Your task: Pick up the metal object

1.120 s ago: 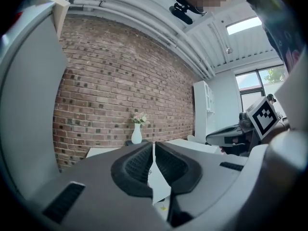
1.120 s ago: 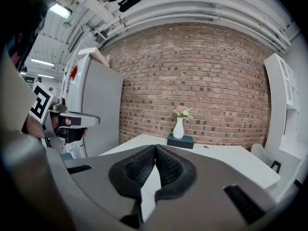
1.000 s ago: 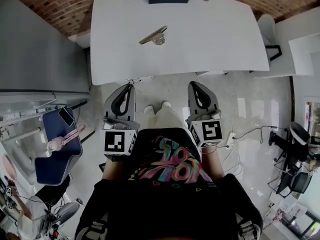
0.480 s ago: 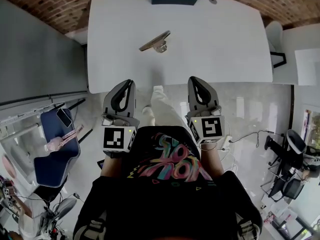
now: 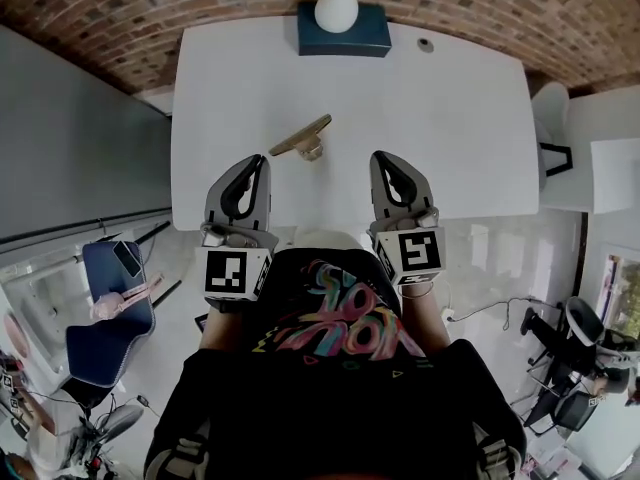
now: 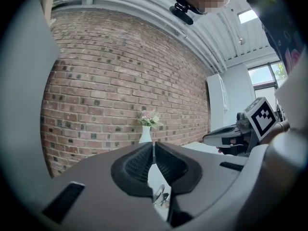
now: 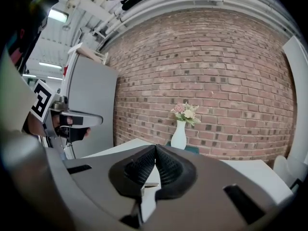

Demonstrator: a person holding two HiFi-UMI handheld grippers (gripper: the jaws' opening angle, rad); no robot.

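Note:
The metal object [image 5: 300,138], a brass-coloured tilted bar on a small round base, stands on the white table [image 5: 440,108] left of its middle. My left gripper [image 5: 258,160] hangs over the table's near edge, just short of the object and a little to its left, jaws shut and empty. My right gripper [image 5: 380,158] is level with it, further right, also shut on nothing. In the left gripper view the object [image 6: 161,195] shows low behind the closed tips [image 6: 153,146]. The right gripper view shows the object [image 7: 150,185] only as a sliver below its closed tips [image 7: 155,148].
A white vase [image 5: 336,8] with flowers stands on a dark blue box [image 5: 365,36] at the table's far edge, against the brick wall [image 5: 100,8]. A grey panel [image 5: 70,148] runs along the left. A blue chair [image 5: 95,318] with small items sits on the floor at left.
The person has stepped up to the table. Both grippers, earlier over the floor, now reach over its near edge, closer to the metal object. Jaws stayed shut.

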